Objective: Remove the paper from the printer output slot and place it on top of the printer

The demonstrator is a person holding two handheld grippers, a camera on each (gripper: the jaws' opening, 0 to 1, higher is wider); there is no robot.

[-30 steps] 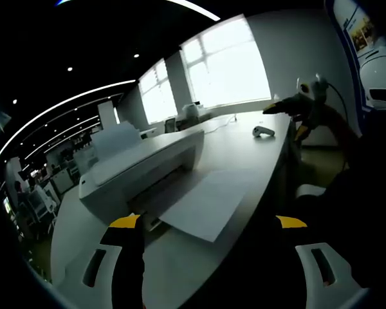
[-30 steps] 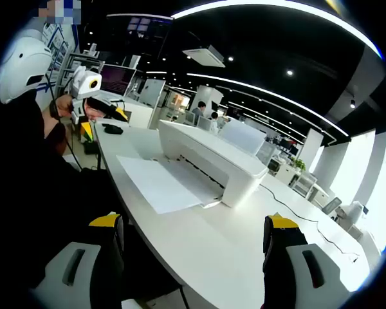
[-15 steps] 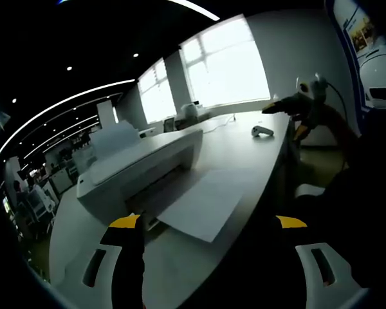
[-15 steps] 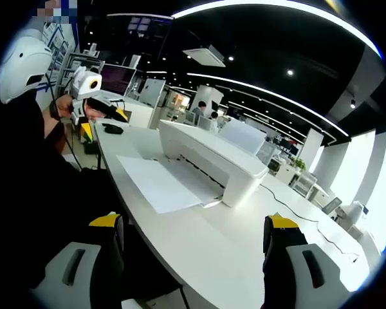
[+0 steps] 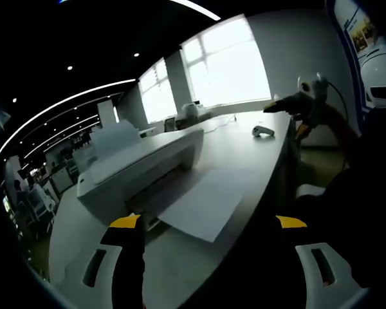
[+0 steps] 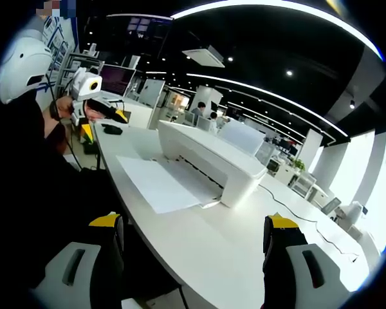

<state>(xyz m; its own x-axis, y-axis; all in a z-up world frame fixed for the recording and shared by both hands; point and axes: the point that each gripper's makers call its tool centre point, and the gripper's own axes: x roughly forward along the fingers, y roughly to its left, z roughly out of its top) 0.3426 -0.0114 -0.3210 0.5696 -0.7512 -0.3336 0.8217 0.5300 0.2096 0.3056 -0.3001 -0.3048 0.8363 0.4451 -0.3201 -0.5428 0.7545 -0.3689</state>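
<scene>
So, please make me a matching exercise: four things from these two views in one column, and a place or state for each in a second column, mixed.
Things:
1. paper
2. printer
3. mouse
4. right gripper

Places or states:
A. open, holding nothing
B. lying flat, one end in the output slot
C. alone on the table, far from the printer
D. standing on the table, white

Pairs: 1-B, 2-D, 3-C, 4-A

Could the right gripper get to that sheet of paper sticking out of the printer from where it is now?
Probably yes. The right gripper is open and held back from the table, and the paper lies flat in front of the printer with nothing on it or in between.
</scene>
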